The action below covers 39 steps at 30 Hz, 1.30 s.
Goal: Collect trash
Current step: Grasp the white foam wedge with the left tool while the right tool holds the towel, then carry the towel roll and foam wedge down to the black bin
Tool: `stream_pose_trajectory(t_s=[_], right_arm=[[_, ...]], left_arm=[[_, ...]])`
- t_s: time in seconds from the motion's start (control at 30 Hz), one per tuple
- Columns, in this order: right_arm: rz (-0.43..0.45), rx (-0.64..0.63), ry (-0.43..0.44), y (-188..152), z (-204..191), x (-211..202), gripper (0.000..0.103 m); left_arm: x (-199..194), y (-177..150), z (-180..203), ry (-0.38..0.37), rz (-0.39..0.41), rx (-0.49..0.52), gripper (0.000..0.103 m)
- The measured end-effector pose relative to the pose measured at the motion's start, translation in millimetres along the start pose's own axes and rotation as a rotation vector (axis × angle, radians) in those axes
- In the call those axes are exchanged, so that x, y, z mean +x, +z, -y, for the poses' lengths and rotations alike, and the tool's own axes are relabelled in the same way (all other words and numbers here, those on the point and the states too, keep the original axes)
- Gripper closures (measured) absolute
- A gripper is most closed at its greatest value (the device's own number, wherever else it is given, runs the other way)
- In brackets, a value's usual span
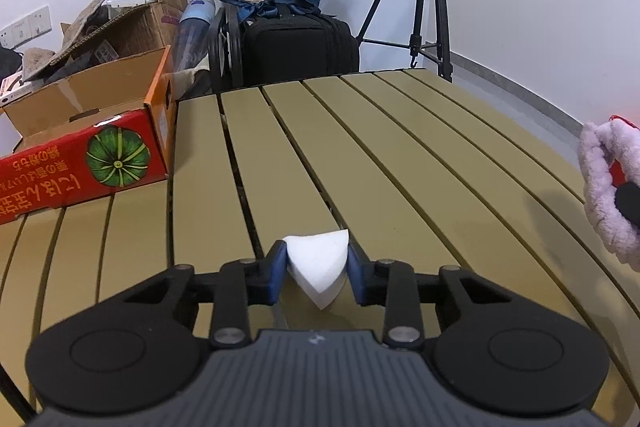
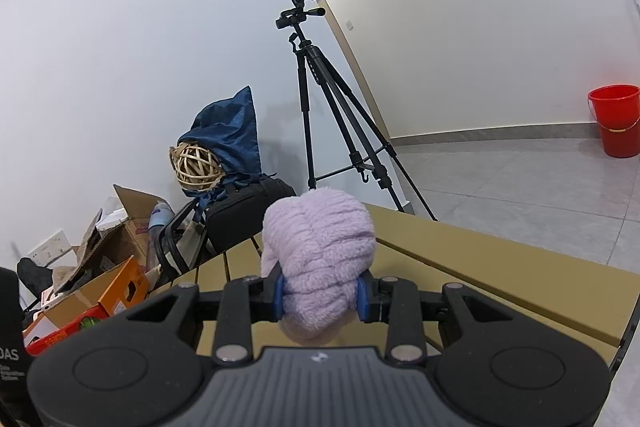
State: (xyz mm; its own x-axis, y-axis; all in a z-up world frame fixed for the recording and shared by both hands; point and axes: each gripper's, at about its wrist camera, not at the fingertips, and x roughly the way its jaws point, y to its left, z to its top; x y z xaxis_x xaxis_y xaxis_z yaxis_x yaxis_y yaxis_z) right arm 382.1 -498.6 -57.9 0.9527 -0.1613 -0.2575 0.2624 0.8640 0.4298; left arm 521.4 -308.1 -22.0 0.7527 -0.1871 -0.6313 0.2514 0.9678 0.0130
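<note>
At frame edge, fluffy lilac bundle [image 1: 608, 195], cropped

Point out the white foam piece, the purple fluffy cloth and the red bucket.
white foam piece [image 1: 316, 261], left wrist view, its top face.
purple fluffy cloth [image 2: 320, 251], right wrist view, middle of the bundle.
red bucket [image 2: 618, 125], right wrist view, its side wall.

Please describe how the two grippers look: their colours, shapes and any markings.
Both look alike. The left gripper and the right gripper each have a ribbed grey body with a small pale logo, two round black discs, black linkage arms with silver pins, and blue pads. No cables or sleeves show.
</note>
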Motion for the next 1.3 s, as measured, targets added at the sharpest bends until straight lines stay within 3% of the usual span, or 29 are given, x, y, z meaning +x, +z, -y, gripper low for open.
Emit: stream_pose_trajectory(t_s=[0.57, 0.93, 1.3], right_arm=[[-0.055, -0.104, 0.028, -10, -39, -18, 0.072], [-0.043, -0.161, 0.104, -13, -82, -72, 0.071], [-0.046, -0.195, 0.168, -40, -107, -143, 0.071]], left_arm=[[-62, -17, -35, 0.031, 0.023, -0.009, 0.07], [-129, -47, -74, 0.044, 0.029, -0.013, 0.071], [-204, -93, -112, 0.013, 0.044, -0.037, 0.071]])
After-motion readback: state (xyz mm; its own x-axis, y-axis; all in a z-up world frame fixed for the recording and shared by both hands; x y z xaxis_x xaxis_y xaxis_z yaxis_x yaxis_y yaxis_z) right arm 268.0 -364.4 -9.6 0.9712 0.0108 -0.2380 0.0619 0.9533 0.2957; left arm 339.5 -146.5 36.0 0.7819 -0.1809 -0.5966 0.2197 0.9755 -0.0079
